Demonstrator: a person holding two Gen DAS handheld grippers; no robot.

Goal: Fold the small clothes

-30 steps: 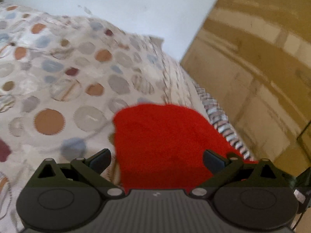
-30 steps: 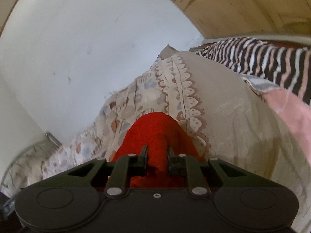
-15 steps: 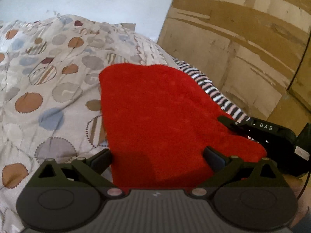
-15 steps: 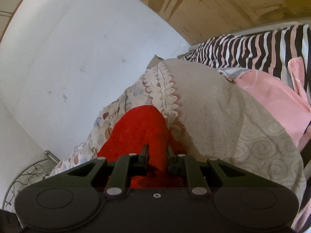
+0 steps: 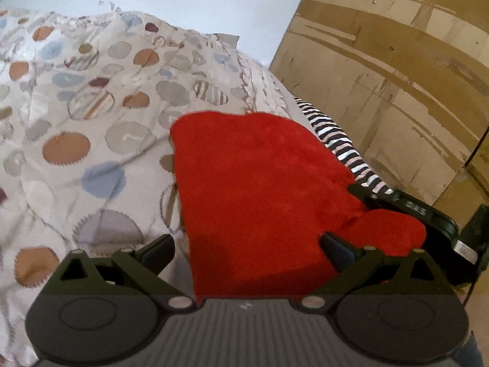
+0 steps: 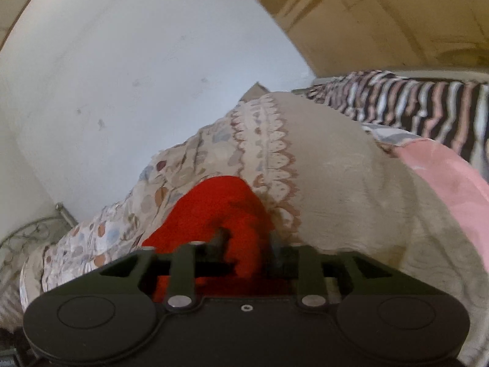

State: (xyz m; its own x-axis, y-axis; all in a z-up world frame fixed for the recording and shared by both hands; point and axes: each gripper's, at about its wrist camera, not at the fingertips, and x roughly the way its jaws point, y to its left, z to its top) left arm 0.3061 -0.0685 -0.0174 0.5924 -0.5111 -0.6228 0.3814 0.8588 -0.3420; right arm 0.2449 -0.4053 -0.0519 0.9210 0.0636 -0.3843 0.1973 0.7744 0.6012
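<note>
A small red fleece garment lies spread on a bed with a polka-dot cover. My left gripper is open, its fingers wide apart over the garment's near edge, holding nothing. My right gripper is shut on a bunched corner of the red garment. The right gripper's black body shows at the garment's right edge in the left wrist view.
A striped black-and-white cloth and a pink cloth lie on the bed to the right. A white wall stands behind the bed and a wooden cupboard to the right. A metal headboard shows at far left.
The left gripper has pulled back and tilted, so the garment sits lower and further off in its view. The right gripper's jaws have parted slightly but still hold the garment's corner.
</note>
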